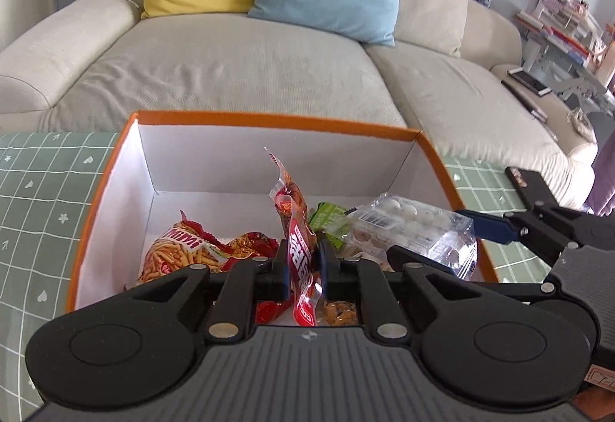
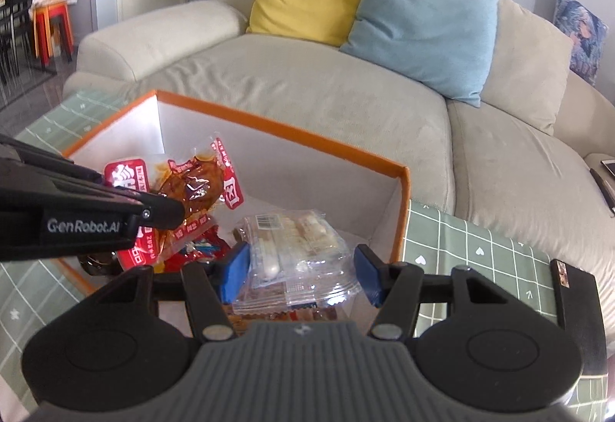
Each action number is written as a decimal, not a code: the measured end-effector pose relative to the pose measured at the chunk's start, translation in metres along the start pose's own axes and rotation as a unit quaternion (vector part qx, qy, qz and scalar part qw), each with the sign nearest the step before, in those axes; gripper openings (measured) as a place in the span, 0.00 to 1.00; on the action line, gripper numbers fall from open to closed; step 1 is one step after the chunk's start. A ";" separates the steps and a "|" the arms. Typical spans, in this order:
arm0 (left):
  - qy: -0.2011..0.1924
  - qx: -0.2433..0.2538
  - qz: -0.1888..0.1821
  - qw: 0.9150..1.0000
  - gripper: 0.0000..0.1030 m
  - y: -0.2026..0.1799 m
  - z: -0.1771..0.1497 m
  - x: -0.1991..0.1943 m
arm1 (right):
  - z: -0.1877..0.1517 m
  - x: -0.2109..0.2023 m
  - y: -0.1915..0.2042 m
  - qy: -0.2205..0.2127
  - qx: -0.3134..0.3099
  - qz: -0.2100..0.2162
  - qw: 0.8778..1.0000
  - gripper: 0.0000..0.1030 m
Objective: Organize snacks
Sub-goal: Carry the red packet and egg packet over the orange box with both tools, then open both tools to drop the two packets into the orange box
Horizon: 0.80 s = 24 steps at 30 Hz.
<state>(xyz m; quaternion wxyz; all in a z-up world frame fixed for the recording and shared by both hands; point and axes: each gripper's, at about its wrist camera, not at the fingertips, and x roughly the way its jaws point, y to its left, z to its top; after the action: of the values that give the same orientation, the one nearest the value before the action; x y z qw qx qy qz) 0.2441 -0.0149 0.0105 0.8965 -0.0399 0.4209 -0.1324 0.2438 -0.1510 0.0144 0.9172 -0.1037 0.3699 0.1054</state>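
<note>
Green gridded tablecloth (image 1: 46, 199) fronts a beige sofa (image 1: 238, 68); left tool (image 1: 303, 260) pinches a red packet (image 1: 298, 249); right tool (image 2: 303, 268) gapes.

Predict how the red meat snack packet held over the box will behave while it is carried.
The red packet, pinched by the left gripper, probably flops: its top curls above the jaws. Likely light, being thin film. Its glossy film may slip.

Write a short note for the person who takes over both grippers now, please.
Left gripper: shut on the red-and-clear vacuum-sealed snack packet, held over the orange-rimmed white cardboard box.
Right gripper: open, around the clear plastic bag of white candies in the box.
Done: several snacks are inside, including the orange stick-snack bag.
Left: release the red packet and withdraw.
</note>
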 end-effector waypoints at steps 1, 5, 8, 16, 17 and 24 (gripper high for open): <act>0.004 0.001 0.002 1.000 0.14 0.000 -0.001 0.003 | 0.000 0.004 0.001 0.004 -0.003 0.000 1.000 0.56; 0.027 0.001 0.013 1.000 0.14 0.003 0.000 0.018 | 0.001 0.019 0.006 0.018 -0.024 -0.002 1.000 0.56; 0.044 -0.002 0.027 0.999 0.14 0.006 0.000 0.028 | 0.002 0.030 0.009 0.033 -0.035 -0.006 0.999 0.56; 0.073 -0.003 0.045 0.996 0.22 0.010 0.003 0.039 | 0.006 0.045 0.014 0.054 -0.044 -0.005 0.998 0.58; 0.071 -0.001 0.049 0.996 0.23 0.010 0.002 0.038 | 0.006 0.046 0.013 0.056 -0.042 -0.005 0.997 0.59; 0.041 0.029 0.077 0.996 0.72 0.003 -0.003 0.027 | 0.001 0.042 0.010 0.060 -0.046 -0.012 0.997 0.67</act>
<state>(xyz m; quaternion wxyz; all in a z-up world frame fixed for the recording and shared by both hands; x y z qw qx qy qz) 0.2590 -0.0191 -0.0118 0.8870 0.0239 0.4547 -0.0770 0.2714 -0.1360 -0.0152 0.8888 -0.1566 0.4178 0.1048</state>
